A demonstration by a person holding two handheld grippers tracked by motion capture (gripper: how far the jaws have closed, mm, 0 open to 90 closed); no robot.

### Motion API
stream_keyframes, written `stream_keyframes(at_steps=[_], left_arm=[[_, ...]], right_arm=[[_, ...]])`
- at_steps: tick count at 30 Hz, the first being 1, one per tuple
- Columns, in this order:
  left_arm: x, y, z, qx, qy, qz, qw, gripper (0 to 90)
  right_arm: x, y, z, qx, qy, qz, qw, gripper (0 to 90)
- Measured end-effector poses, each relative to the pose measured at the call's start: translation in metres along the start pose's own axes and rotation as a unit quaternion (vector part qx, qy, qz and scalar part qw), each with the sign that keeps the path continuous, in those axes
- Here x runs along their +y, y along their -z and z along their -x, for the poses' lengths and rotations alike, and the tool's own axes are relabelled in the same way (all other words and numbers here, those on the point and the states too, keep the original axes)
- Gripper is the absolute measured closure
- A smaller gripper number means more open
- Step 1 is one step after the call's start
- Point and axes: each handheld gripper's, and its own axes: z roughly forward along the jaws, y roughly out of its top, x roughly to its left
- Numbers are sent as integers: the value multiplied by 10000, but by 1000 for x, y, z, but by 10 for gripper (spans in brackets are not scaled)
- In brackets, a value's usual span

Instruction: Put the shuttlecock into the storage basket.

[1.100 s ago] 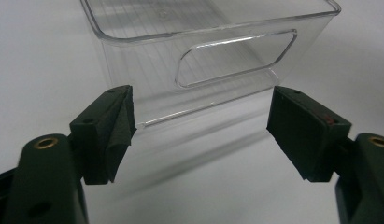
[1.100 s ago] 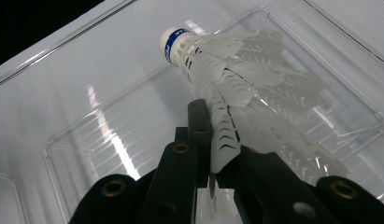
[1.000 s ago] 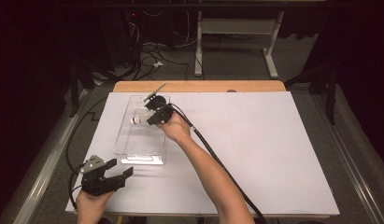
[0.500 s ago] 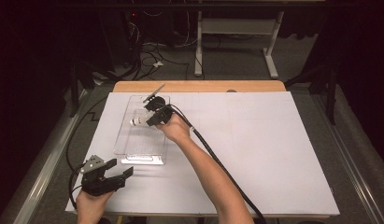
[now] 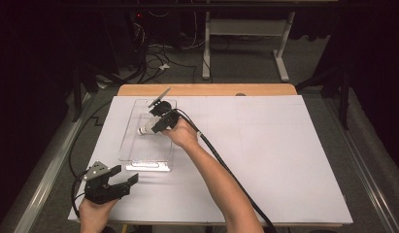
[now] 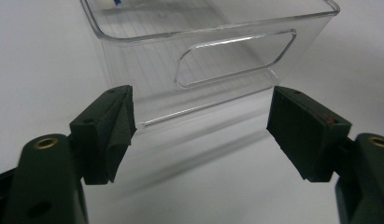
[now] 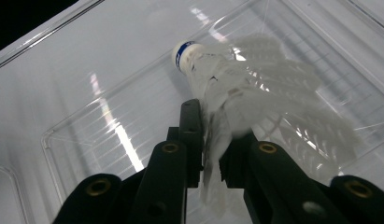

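The right claw (image 7: 210,140) hung over the clear bin (image 5: 139,145) near the worktop's (image 5: 284,160) far left corner, its jaws just easing apart yet still thinly pinching the shuttlecock's (image 7: 255,98) feathers. The left claw (image 6: 199,130) sat spread and empty at the near left edge, facing the bin's handle end.

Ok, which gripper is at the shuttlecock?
The right gripper, over the clear bin, feathers between its fingers, which have just been opening; the left gripper's fingers are spread, empty.
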Motion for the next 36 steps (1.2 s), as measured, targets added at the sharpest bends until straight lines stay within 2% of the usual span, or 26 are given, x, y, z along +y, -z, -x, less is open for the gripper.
stream_keyframes(at_steps=[13,27,33,36], left_arm=[[0,0,0,-5,9,6,10000,243],[0,0,0,-2,-3,-3,10000,243],[0,0,0,-5,0,-4,10000,243],[0,-1,0,-6,2,1,10000,244]], right_arm=[[-2,0,5,61,-102,-43,9999,680],[-5,7,8,62,-171,-81,9998,653],[-7,15,6,43,-196,-43,9998,655],[-9,22,6,41,-157,23,9999,689]])
